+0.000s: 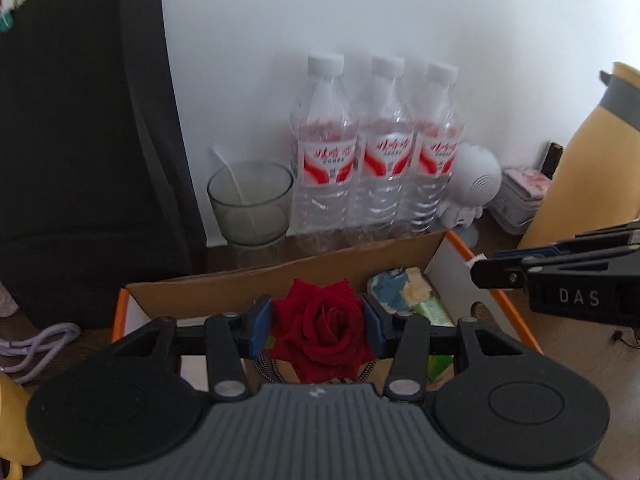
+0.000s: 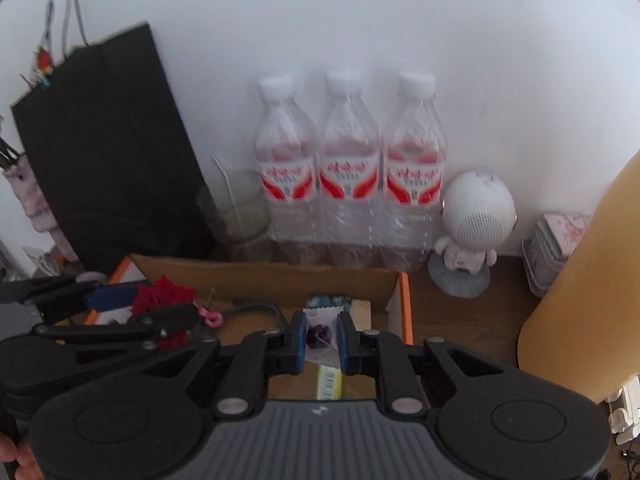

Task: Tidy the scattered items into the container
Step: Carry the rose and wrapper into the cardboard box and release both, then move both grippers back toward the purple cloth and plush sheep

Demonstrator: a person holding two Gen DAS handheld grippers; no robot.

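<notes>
Currently, left tool (image 1: 318, 326) pinches the soft, crushable rose (image 1: 320, 330) at frame centre, above the box (image 1: 280, 276); grip gently. Right tool (image 2: 322, 342) pinches a small packet (image 2: 320, 338).

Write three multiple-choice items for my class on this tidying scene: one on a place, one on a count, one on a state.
1. Where is the rose?
A. Flat on the table beside the glass
B. Between the left tool's fingers, over the box
C. Inside the black bag

2. How many water bottles stand against the wall?
A. Two
B. Three
C. Five

3. How does the right tool stand?
A. Fingers close together around a small packet over the box
B. Spread wide over the bottles
C. Clamped on the glass

Answers:
1 B, the left tool has blue pads on both sides of the bloom, above the box.
2 B, three white-capped bottles stand side by side.
3 A, a small packet sits between its blue pads above the box.
</notes>
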